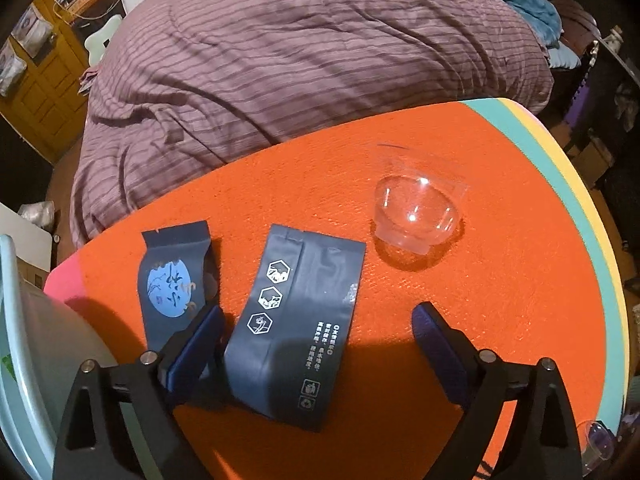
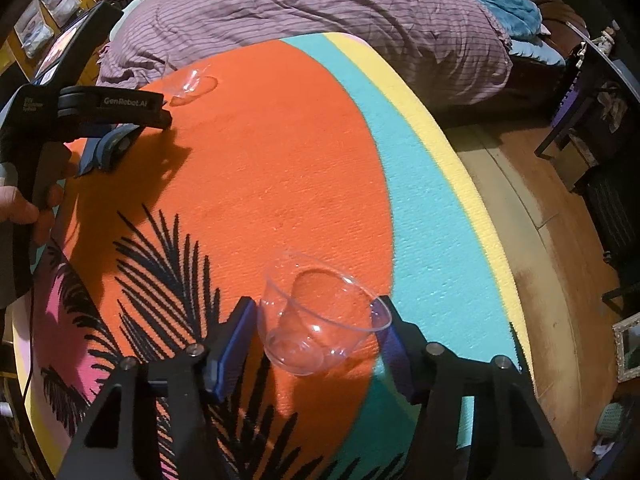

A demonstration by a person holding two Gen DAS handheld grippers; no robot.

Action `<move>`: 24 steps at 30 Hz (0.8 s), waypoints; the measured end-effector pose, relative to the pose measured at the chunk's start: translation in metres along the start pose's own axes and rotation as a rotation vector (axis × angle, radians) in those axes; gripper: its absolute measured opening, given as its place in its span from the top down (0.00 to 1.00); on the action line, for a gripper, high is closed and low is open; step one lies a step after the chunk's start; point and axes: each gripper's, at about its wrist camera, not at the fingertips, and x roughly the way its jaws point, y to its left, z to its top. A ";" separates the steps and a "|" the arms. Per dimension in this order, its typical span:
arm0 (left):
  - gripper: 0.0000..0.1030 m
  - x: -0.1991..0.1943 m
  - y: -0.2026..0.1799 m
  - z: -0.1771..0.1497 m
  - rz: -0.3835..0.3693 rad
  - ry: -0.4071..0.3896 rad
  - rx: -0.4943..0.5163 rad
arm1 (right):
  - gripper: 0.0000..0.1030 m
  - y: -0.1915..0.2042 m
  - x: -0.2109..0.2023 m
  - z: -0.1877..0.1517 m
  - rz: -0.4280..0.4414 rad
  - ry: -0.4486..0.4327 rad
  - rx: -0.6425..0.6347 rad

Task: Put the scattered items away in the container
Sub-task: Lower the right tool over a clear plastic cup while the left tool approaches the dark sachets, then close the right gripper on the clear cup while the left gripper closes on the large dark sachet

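On the orange mat [image 1: 500, 280], two dark pouches [image 1: 296, 332], two clear cups [image 1: 418, 210]; both hand-held grippers [image 1: 318, 330] [image 2: 318, 330] spread apart, empty

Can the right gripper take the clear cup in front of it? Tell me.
Probably yes: the right gripper is open with the clear cup lying tilted between its fingers on the orange mat, nothing in between.

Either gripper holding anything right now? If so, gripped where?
Nothing held. Left gripper is open over the dark pouch, not clamped. Right gripper is open, its fingers either side of the clear cup, not closed on it.
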 end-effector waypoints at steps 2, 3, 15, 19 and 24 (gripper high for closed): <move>0.04 0.002 0.004 0.000 -0.024 0.009 -0.025 | 0.40 0.000 0.000 -0.002 -0.003 -0.003 -0.001; 0.04 0.002 0.005 -0.001 -0.033 0.010 -0.033 | 0.41 -0.001 0.000 -0.003 -0.004 -0.005 -0.001; 0.04 -0.001 -0.006 -0.011 -0.076 -0.008 -0.011 | 0.47 -0.002 0.000 -0.006 0.002 -0.013 -0.009; 0.04 -0.002 -0.011 -0.014 -0.091 -0.019 0.018 | 0.48 -0.006 0.002 -0.005 0.012 -0.018 -0.011; 0.08 -0.005 -0.014 -0.018 -0.107 -0.033 0.052 | 0.48 -0.008 0.002 -0.007 0.024 -0.025 -0.009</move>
